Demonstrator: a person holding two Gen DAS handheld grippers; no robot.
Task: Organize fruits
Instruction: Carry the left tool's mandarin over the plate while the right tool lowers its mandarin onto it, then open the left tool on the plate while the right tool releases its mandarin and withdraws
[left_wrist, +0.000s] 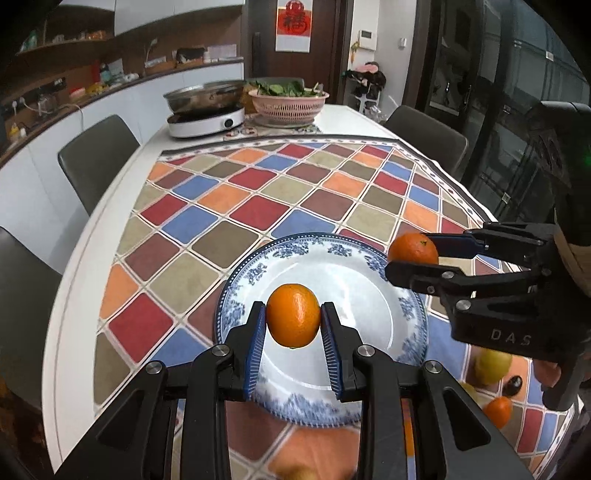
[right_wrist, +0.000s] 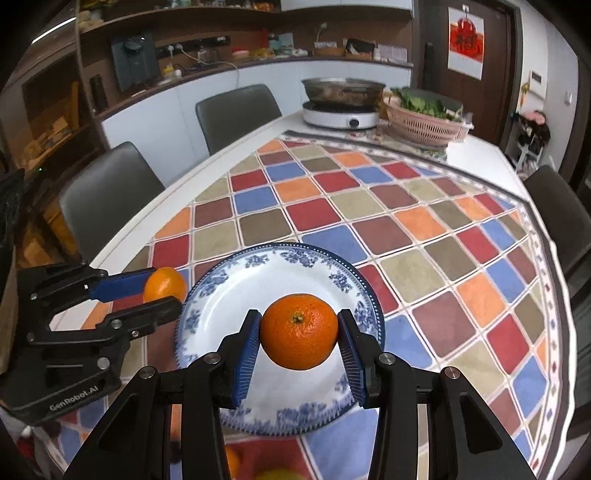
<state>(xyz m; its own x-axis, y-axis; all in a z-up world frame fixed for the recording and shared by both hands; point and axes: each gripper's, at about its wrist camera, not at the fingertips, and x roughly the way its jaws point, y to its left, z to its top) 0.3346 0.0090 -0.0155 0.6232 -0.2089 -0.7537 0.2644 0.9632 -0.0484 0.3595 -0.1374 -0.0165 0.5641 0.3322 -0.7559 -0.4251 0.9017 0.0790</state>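
In the left wrist view, a smooth orange (left_wrist: 293, 315) is pinched between the blue pads of the left gripper (left_wrist: 293, 316) at lower centre of the frame, held in the air over a blue-and-white plate (left_wrist: 413, 314). The plate is set on a checked tablecloth (left_wrist: 207, 206) of red, blue, orange and tan squares. At right of the frame the right gripper (left_wrist: 413, 254) is seen from the side, its fingers clamped on a second orange (left_wrist: 413, 249) just past the plate's right rim. Below it, at lower right, a yellow fruit (left_wrist: 493, 365), a small orange fruit (left_wrist: 499, 410) and a dark object (left_wrist: 513, 386) are seen lying on the cloth — all somewhat blurred. At the far end of the table a steel pan (left_wrist: 203, 96) is seen on a white cooker (left_wrist: 207, 123), beside a pink basket (left_wrist: 288, 103) of greens.

In the right wrist view, the rougher orange (right_wrist: 299, 331) is gripped by both pads of the right gripper (right_wrist: 299, 334) at lower centre, stem end facing the camera, above the plate (right_wrist: 221, 295). At left of the frame the left gripper (right_wrist: 162, 291) is seen closed on its orange (right_wrist: 166, 284), just off the plate's left rim. Blurred fruit is glimpsed at the bottom edge — its kind cannot be told.
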